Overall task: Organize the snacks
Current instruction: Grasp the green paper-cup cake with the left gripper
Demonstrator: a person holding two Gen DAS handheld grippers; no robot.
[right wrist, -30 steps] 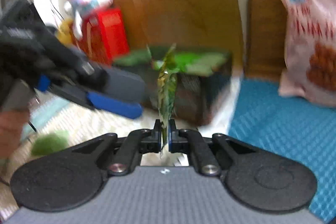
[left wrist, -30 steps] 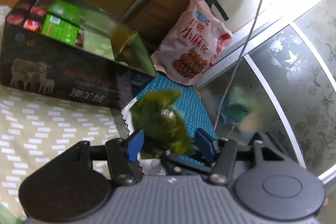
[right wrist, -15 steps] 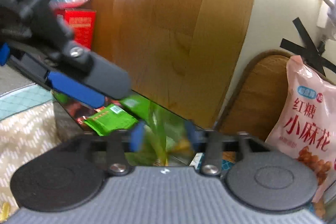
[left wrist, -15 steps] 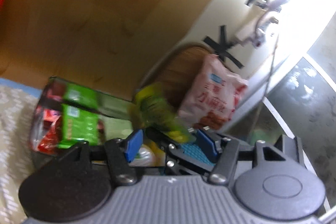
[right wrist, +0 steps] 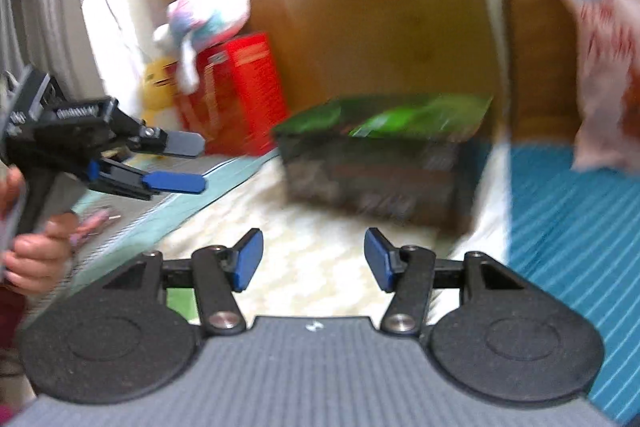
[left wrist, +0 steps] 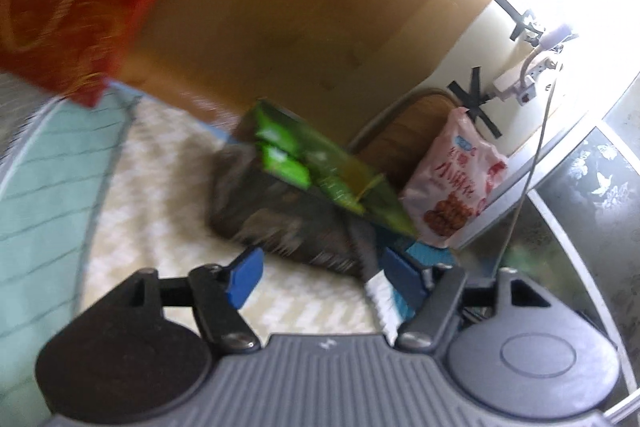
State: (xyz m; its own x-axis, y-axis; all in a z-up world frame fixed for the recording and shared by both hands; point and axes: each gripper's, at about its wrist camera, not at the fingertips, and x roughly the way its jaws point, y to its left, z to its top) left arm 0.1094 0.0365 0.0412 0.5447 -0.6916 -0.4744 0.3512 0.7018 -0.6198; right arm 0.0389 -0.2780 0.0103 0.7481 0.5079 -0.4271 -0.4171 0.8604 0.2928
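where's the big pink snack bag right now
The pink snack bag leans upright against the rounded wooden board, just right of the dark open box of green packets in the left wrist view.

Left gripper point(left wrist: 324, 273) and right gripper point(right wrist: 314, 261) spread, holding nothing.

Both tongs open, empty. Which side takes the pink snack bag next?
Right, probably. The pink snack bag stands ahead-right of the right tongs, with only blue mat between. The left tongs sit far left, and the dark box lies between them and the bag.
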